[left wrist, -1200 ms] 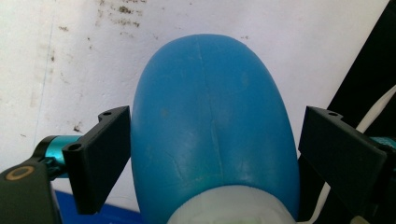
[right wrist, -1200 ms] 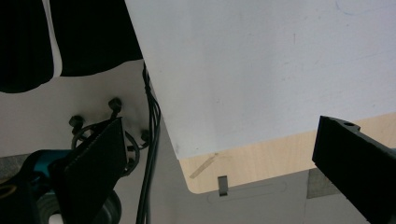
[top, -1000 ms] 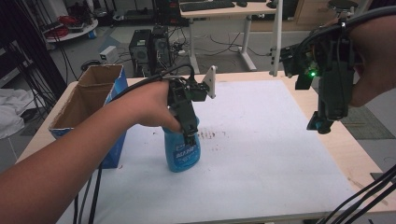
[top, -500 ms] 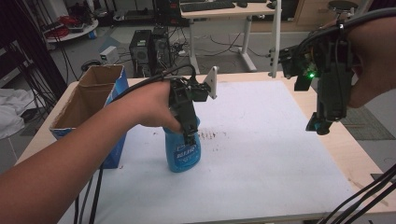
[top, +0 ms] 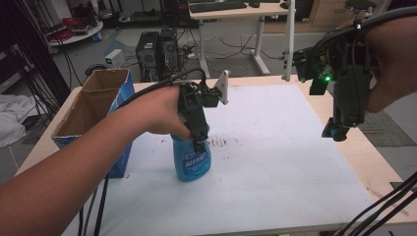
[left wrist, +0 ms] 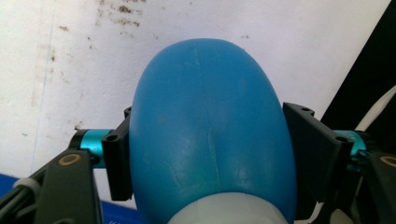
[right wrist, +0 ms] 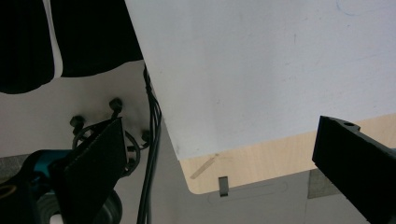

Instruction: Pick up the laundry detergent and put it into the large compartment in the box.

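1. A blue spray bottle [top: 193, 161] was seen upright on the white-covered worktop [top: 295, 162], just beside an open cardboard box [top: 93, 105].
2. The left gripper [top: 199, 145] had just been closing; its fingers [left wrist: 116, 158] were pressed against the bottle's sides.
3. The right gripper [top: 339, 130] was held above the worktop's right edge, fingers spread and empty.
4. The grasp was judged made; lifting and placing remained.

Both tools are black, the left tool [top: 198, 145] with teal pins (cables trailing), the right tool [top: 334, 132] showing a green light.
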The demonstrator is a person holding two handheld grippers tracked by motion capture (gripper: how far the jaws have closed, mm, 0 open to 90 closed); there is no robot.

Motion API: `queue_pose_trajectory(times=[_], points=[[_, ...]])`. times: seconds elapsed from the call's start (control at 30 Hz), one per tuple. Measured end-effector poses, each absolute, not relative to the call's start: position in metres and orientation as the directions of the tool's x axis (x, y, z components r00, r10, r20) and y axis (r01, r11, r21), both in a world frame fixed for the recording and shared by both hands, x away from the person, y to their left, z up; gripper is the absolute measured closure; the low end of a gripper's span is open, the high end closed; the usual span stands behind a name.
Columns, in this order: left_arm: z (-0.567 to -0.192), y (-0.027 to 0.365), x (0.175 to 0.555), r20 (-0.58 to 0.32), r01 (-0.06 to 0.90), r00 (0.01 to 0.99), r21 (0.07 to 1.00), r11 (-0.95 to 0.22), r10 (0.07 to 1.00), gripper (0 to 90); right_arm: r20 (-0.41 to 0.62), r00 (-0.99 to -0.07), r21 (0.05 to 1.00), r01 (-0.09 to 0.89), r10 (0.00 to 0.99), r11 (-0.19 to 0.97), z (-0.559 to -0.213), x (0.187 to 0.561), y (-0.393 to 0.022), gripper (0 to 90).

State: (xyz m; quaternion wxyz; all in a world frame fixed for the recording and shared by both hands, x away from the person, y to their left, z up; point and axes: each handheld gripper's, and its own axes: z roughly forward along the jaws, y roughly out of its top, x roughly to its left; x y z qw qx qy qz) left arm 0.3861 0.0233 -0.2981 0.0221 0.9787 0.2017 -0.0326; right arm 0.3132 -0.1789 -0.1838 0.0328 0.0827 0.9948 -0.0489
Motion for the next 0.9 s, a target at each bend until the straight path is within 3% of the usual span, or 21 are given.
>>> queue_pose_trajectory(times=[0.9], points=[[-0.299,0.0213,0.386,-0.017,0.397,0.918,0.001,-0.918,0.397,37.7,-0.069,-0.983,-0.093,0.173,0.167,0.98,-0.187,0.3145,-0.1803,2.4]])
